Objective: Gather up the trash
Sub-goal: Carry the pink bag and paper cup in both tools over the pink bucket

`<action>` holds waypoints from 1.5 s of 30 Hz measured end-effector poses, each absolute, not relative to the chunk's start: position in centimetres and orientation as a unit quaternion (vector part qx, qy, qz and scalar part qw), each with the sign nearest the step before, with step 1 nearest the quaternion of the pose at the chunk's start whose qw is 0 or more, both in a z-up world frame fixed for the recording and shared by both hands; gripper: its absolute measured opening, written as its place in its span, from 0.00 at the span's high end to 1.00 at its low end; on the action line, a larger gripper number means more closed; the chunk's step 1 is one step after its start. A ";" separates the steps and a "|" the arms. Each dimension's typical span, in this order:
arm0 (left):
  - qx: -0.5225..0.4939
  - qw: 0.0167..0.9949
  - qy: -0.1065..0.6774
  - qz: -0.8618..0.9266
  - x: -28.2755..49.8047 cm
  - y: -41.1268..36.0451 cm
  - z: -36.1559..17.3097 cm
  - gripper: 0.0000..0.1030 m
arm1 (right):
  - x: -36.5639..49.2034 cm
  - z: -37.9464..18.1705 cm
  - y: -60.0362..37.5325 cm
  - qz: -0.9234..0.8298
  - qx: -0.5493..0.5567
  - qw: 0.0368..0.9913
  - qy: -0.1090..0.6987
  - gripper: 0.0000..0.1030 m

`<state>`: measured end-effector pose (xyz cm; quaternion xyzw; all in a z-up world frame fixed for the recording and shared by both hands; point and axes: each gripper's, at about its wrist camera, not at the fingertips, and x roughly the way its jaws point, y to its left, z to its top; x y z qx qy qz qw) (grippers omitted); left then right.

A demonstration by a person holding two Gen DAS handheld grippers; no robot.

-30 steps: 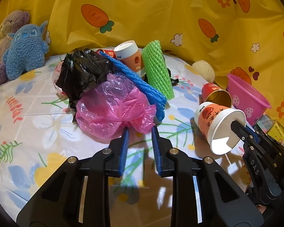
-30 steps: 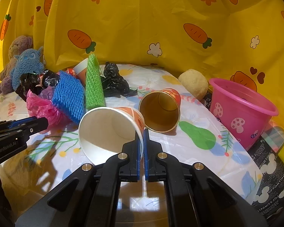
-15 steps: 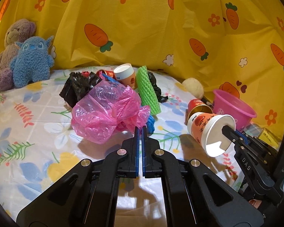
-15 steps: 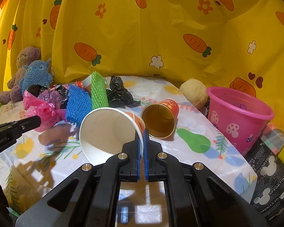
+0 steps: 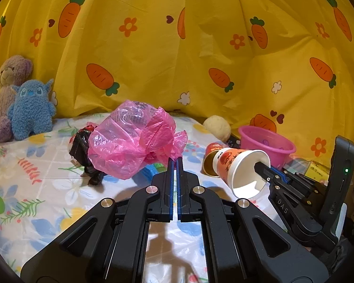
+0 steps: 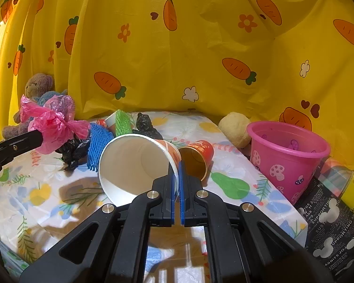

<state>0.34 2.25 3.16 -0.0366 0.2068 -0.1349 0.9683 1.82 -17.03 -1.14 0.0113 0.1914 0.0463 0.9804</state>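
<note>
we read "das" on our right gripper (image 5: 262,165), pinched on the rim of a paper cup (image 6: 139,165) lying sideways, mouth toward its camera, off the table (image 6: 236,165), our left gripper (image 5: 174,160) clamped on a pink plastic bag (image 5: 129,143) held aloft, pink bucket (image 6: 288,158) to the right

Bright, sharp, perhaps backlit; fisheye-warped edges

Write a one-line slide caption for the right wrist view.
Right gripper pinches a white paper cup by its rim beside a pink bucket.
</note>
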 end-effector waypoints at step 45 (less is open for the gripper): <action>0.043 0.892 0.235 -0.384 15.7 -26.0 3.6 0.99 | 8.4 1.9 -38.5 -0.178 0.065 0.973 0.136 0.96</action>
